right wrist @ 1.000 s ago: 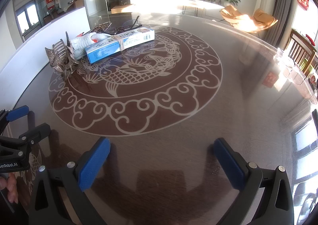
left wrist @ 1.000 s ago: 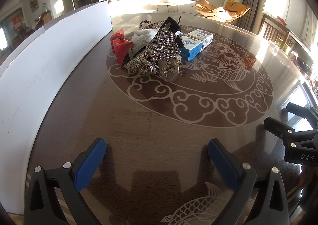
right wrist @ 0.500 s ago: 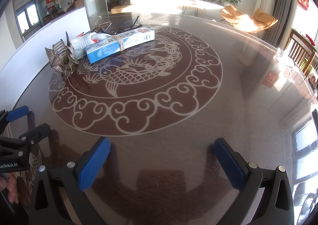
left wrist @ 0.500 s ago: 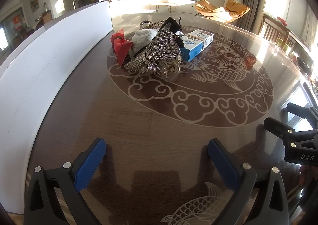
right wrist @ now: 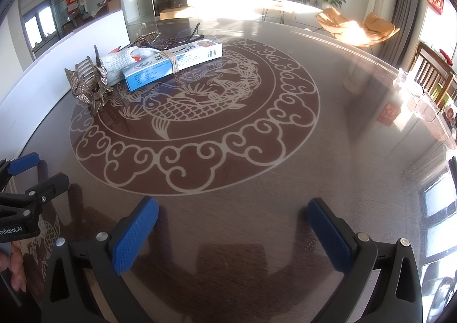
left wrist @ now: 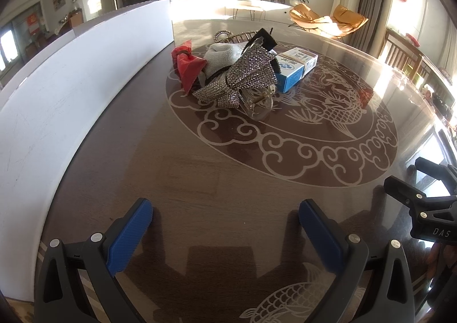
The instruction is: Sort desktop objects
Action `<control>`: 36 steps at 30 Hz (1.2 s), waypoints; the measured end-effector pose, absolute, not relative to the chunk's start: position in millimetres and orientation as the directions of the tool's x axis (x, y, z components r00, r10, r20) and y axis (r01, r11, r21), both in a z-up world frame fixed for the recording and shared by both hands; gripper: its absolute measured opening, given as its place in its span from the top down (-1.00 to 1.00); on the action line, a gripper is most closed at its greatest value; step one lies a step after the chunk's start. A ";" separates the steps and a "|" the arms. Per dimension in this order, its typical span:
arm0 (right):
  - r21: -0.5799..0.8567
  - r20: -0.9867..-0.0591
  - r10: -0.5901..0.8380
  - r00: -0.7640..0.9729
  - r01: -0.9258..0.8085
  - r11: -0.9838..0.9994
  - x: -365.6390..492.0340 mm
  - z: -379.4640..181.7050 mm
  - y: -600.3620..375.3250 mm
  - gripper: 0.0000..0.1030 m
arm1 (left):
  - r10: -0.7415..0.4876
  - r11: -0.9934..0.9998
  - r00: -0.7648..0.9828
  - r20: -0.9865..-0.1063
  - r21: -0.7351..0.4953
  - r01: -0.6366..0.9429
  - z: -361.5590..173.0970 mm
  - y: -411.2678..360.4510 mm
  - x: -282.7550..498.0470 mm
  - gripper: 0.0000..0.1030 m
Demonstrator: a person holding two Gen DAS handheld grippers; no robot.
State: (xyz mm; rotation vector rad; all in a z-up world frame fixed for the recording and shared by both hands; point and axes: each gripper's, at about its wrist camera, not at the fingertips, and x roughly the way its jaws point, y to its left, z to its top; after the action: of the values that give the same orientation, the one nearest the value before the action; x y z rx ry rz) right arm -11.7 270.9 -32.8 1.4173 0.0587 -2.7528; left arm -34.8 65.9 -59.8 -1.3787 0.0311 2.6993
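A pile of small objects lies far ahead on the round table (left wrist: 177,169): a rhinestone bow hair clip (left wrist: 245,77) (right wrist: 85,83), a red pouch (left wrist: 187,66), a white knitted cloth (left wrist: 222,56) (right wrist: 120,62), a blue-and-white box (left wrist: 295,69) (right wrist: 174,62) bound with a rubber band, and glasses (right wrist: 182,39) behind it. My left gripper (left wrist: 225,226) hovers open over bare table near the front edge. My right gripper (right wrist: 232,226) is open too, with nothing between its fingers. Each gripper shows at the edge of the other's view.
A long white board (left wrist: 71,83) stands along the table's left side. Wooden chairs (right wrist: 434,74) and clear containers (right wrist: 414,94) sit at the right rim. A hand (right wrist: 14,274) holds the left gripper's handle.
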 end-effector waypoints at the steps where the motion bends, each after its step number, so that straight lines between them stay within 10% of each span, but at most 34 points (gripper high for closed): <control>1: -0.013 -0.814 -0.023 -0.580 0.057 -0.998 -11.4 -32.7 271.0 -1.00 | 0.078 -0.996 -0.586 -0.807 -0.044 -0.073 -58.6 57.9 -34.9 -1.00; 29: -0.143 -0.731 0.023 -0.682 0.120 -0.982 -145.8 2.8 196.9 -1.00 | -0.003 -0.986 -0.615 -0.789 -0.099 0.131 -59.0 17.2 -41.6 -1.00; 36: 0.029 -0.710 -0.377 -0.595 0.510 -0.860 -118.4 19.5 136.7 -0.98 | 0.007 -0.988 -0.614 -0.789 -0.099 0.116 -58.8 19.0 -40.7 -1.00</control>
State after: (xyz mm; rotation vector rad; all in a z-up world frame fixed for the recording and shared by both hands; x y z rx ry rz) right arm -118.4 136.7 19.5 1.0207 0.2418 -2.4197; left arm -40.7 19.0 -58.8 -1.4041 -0.2250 2.8695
